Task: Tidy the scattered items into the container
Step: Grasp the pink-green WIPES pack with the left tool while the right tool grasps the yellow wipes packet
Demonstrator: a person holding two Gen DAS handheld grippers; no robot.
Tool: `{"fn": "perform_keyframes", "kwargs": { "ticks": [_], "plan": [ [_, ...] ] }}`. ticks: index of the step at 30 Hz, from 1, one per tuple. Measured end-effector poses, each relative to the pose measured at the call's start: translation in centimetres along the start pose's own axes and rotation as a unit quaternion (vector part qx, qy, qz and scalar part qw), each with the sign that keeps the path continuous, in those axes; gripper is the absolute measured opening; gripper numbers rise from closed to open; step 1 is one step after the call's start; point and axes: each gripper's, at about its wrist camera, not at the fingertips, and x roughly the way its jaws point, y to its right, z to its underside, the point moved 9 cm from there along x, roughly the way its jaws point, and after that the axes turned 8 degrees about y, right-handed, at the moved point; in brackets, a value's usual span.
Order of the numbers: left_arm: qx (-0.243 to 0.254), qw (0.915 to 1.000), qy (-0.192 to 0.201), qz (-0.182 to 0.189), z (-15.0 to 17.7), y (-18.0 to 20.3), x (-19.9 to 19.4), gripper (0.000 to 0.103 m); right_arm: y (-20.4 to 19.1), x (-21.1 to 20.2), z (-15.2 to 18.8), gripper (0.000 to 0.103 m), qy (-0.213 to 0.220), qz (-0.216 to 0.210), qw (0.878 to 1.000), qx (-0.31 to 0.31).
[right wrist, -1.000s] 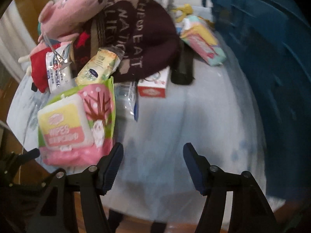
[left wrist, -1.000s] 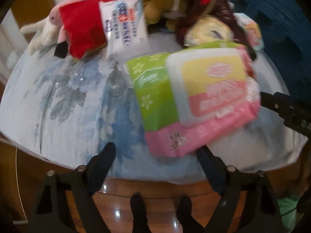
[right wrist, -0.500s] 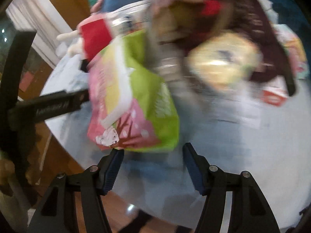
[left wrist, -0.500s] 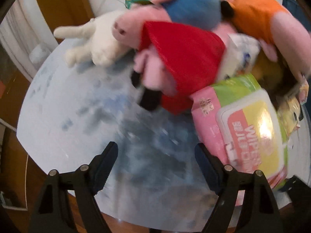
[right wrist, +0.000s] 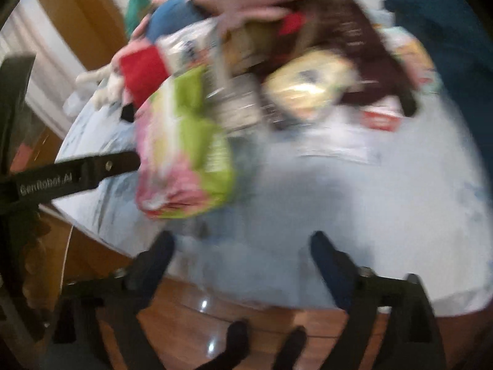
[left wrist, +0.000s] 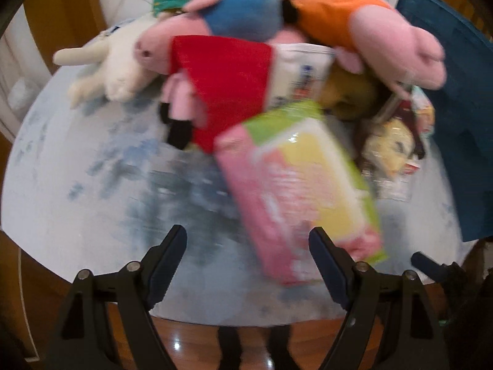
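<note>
Two open tools (left wrist: pixel 246 252) (right wrist: pixel 242 257) face a blurred, seemingly glossy wipes pack (left wrist: pixel 303 185).

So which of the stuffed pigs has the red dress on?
The pig lying nearest the wipes pack, beside the white plush; the other two wear blue and orange.

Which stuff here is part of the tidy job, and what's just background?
Job items:
wipes pack
red-dressed pig plush
white plush
blue-bodied pig plush
orange-bodied pig plush
dark knit hat
blue container

Background:
tablecloth
wooden table edge
wooden door
</note>
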Motion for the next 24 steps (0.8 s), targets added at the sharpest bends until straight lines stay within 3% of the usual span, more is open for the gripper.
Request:
{"fn": "perform_keyframes", "kwargs": {
  "ticks": [6,13,17,21,24],
  "plan": [
    [-0.036,0.9993,-0.002,-0.012,-0.2,2.8,0.2,0.089,3.5,-1.8,-1.9,0.096,0.009,0.007,1.0,-0.004],
    [-0.119,0.9927,-0.014,-0.004,-0.6,3.6,2.0,0.089,5.1,-0.9,-3.1,0.098,0.0,-0.006,0.999,-0.04],
    [-0.105,0.9933,-0.023,-0.042,-0.6,3.7,3.9,0.091,6.2,-0.2,-4.2,0.099,-0.005,-0.007,0.999,-0.052],
    [-0.094,0.9942,-0.015,-0.049,-0.3,4.0,4.8,0.093,7.1,0.5,-4.9,0.099,-0.009,-0.009,0.998,-0.055],
    [-0.06,0.9968,0.003,-0.053,-0.4,4.4,4.1,0.078,7.7,0.9,-5.4,0.099,-0.009,-0.014,0.999,-0.042]
  ]
}}
